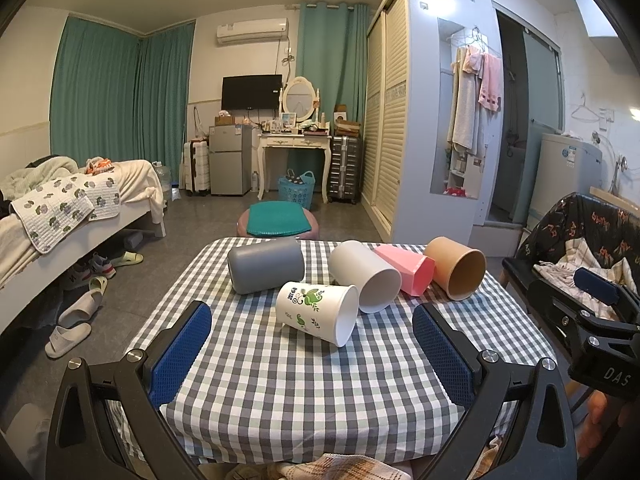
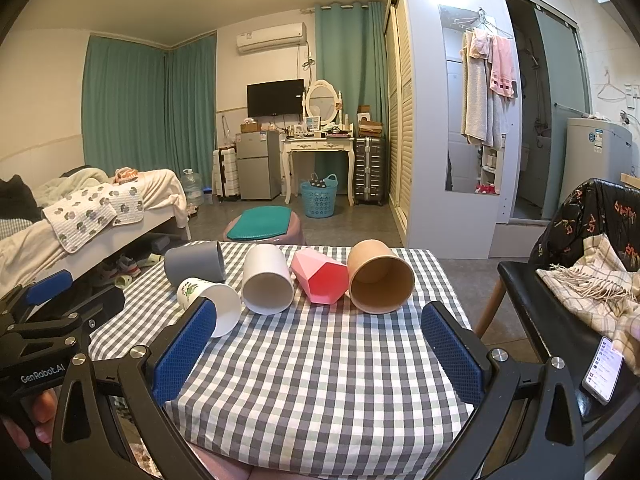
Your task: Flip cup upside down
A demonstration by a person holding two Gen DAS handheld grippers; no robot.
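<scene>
Several cups lie on their sides on a checked tablecloth [image 1: 304,392]. They are a grey cup [image 1: 266,266], a white cup with green leaf print [image 1: 316,312], a plain white cup [image 1: 366,276], a pink faceted cup [image 1: 406,270] and a brown paper cup [image 1: 456,266]. In the right wrist view they show as grey [image 2: 194,266], printed [image 2: 210,304], white [image 2: 267,278], pink [image 2: 320,276] and brown [image 2: 380,276]. My left gripper [image 1: 312,348] is open and empty, just short of the printed cup. My right gripper [image 2: 320,348] is open and empty, in front of the row.
A black chair with a scarf [image 2: 580,280] and a phone [image 2: 602,370] stands right of the table. A pink stool with a green cushion [image 1: 276,222] is beyond the far edge. A bed [image 1: 72,216] and slippers [image 1: 68,338] are to the left.
</scene>
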